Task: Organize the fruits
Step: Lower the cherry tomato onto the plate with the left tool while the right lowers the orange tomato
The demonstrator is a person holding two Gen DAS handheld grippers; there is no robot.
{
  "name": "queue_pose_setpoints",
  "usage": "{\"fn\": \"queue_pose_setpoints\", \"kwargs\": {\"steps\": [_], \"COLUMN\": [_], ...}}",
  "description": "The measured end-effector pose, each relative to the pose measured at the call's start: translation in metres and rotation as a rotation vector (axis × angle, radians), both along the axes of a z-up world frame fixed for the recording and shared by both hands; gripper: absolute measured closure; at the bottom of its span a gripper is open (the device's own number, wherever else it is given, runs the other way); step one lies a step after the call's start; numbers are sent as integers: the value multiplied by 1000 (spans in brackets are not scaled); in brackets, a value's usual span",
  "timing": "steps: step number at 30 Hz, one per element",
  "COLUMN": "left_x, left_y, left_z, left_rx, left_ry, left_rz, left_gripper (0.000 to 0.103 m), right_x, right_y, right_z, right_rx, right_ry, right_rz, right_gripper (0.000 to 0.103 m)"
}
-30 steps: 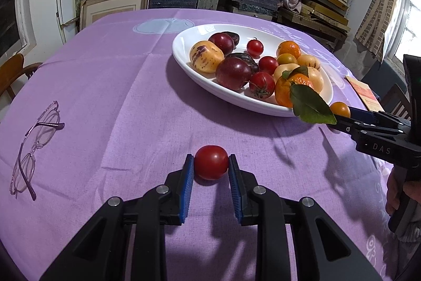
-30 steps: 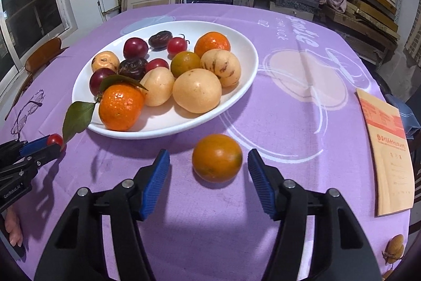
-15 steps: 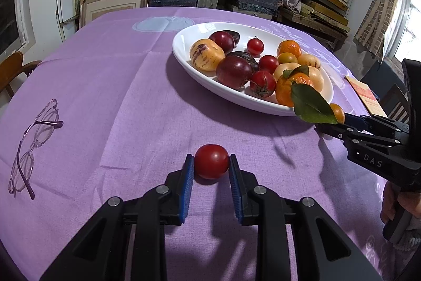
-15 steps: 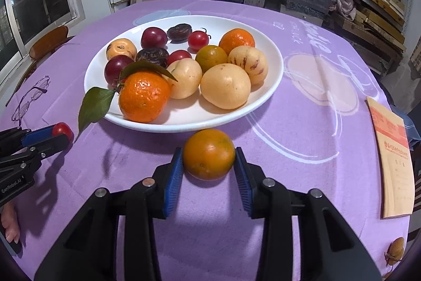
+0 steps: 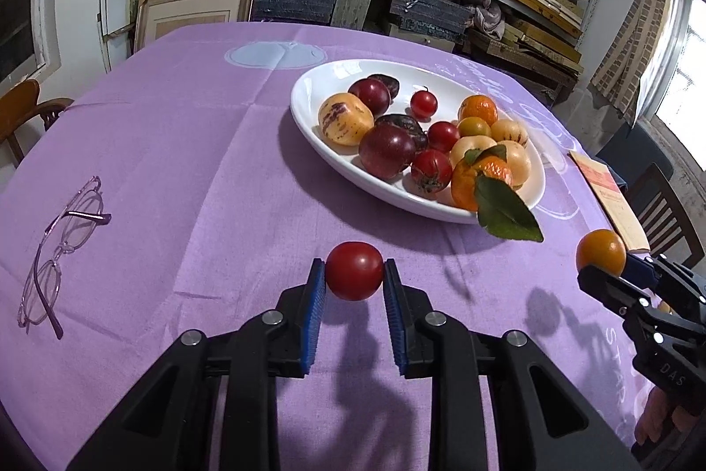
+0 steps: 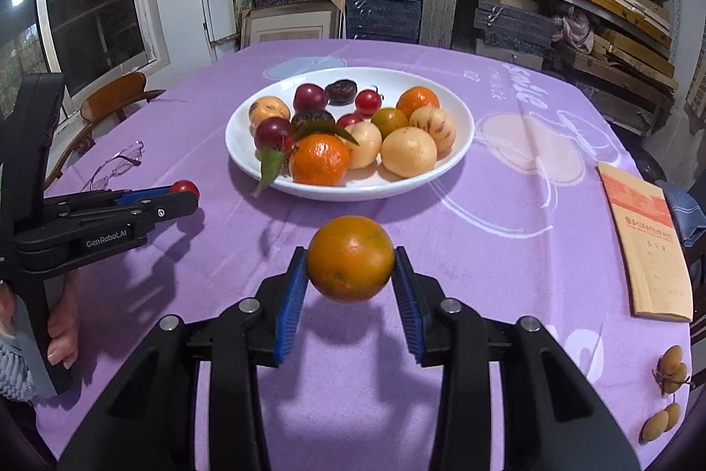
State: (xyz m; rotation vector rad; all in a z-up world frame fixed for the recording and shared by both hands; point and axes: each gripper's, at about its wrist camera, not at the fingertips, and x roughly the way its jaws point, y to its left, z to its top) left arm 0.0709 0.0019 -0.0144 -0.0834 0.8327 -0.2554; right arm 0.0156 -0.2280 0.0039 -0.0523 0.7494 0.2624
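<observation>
The left hand-held gripper grips a red tomato and the right hand-held gripper an orange, both lifted above the counter on the near side of the white plate. The tomato likely bruises easily; a gentle hold across the middle suits both round, smooth fruits.

The right gripper clamps an orange above the desk, short of the white plate; the left gripper pinches a red tomato.
</observation>
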Motion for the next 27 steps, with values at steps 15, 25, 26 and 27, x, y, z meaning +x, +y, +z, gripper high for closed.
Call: {"fn": "queue_pose_setpoints", "kwargs": {"steps": [15, 25, 26, 27], "left_x": [90, 172, 175, 179], "left_y": [-44, -74, -75, -78], "left_z": [98, 67, 63, 59], "left_rx": [37, 61, 63, 66], "left_ry": [-169, -43, -35, -29], "left_rz": [-2, -24, -32, -38], "left_gripper": [76, 76, 76, 76], "right_x": [84, 156, 159, 161], "right_y": [0, 24, 27, 30], "right_z": [88, 57, 53, 49], "right_rx": [11, -39, -44, -51], "right_ry": [-152, -59, -51, -42], "right_rz": [-47, 2, 12, 23], "right_gripper": [65, 65, 65, 65]}}
